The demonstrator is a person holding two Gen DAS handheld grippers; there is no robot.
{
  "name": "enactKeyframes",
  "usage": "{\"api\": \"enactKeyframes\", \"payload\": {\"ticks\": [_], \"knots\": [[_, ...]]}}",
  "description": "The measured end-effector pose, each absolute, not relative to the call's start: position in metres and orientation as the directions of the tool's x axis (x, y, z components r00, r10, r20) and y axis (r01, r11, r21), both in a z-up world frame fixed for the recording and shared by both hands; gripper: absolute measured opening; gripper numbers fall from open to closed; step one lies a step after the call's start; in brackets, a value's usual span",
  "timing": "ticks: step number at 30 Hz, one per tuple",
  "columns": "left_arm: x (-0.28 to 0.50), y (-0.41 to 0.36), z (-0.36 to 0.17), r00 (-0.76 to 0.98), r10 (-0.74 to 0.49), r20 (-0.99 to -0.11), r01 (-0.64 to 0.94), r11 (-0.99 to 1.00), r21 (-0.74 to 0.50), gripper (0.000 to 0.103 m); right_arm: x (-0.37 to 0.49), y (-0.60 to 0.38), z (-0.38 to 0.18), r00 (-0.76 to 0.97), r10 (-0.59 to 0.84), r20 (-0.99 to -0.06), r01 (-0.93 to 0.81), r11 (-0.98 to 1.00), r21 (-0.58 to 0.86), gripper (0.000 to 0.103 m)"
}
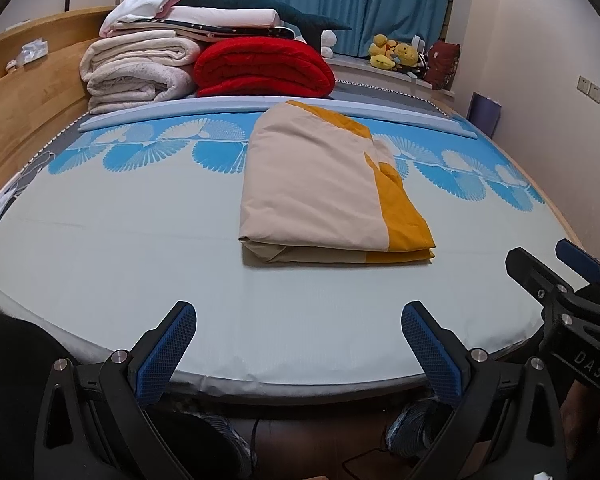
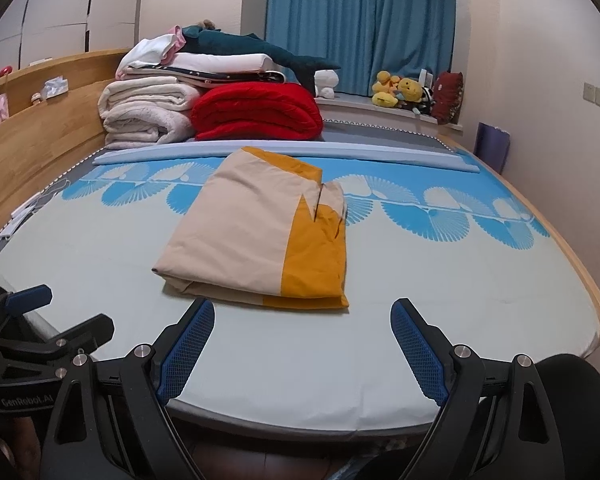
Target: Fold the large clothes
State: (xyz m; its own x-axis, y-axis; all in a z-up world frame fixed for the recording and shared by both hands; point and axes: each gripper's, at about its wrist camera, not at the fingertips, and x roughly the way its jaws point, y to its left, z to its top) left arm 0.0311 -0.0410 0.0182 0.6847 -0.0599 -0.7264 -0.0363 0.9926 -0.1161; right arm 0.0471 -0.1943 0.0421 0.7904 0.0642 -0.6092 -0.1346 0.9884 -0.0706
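Observation:
A beige and mustard-yellow cloth lies folded into a thick rectangle on the bed's pale sheet. It also shows in the right wrist view. My left gripper is open and empty, held over the bed's near edge, well short of the cloth. My right gripper is open and empty, its fingertips just short of the cloth's near fold. The right gripper also appears at the right edge of the left wrist view, and the left gripper at the left edge of the right wrist view.
Folded white blankets, a red blanket and a plush shark are stacked at the far side. A wooden headboard runs along the left. Plush toys sit on the window ledge by blue curtains.

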Motion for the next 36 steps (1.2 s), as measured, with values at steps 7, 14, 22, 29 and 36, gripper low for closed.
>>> {"api": "enactKeyframes", "payload": {"ticks": [7, 14, 22, 29, 36], "knots": [[0.0325, -0.0387, 0.0163, 0.679, -0.061, -0.731, -0.041, 0.992, -0.121, 0.102, 0.0461, -0.1960, 0.0407, 0.789, 0.073, -0.609, -0.129, 0.990, -0.049, 0.090], [0.0311, -0.0372, 0.0187, 0.684, -0.069, -0.727, -0.034, 0.991, -0.126, 0.102, 0.0454, -0.1940, 0.0377, 0.781, 0.079, -0.620, -0.132, 0.990, -0.040, 0.090], [0.0323, -0.0347, 0.0181, 0.682, -0.069, -0.728, -0.037, 0.991, -0.129, 0.102, 0.0462, -0.1929, 0.0390, 0.778, 0.086, -0.622, -0.138, 0.990, -0.037, 0.090], [0.0325, -0.0329, 0.0182, 0.682, -0.070, -0.728, -0.036, 0.991, -0.129, 0.102, 0.0469, -0.1910, 0.0379, 0.775, 0.088, -0.626, -0.139, 0.990, -0.032, 0.090], [0.0321, -0.0338, 0.0185, 0.681, -0.068, -0.729, -0.034, 0.992, -0.125, 0.102, 0.0480, -0.1915, 0.0351, 0.772, 0.100, -0.628, -0.144, 0.989, -0.018, 0.090]]}}
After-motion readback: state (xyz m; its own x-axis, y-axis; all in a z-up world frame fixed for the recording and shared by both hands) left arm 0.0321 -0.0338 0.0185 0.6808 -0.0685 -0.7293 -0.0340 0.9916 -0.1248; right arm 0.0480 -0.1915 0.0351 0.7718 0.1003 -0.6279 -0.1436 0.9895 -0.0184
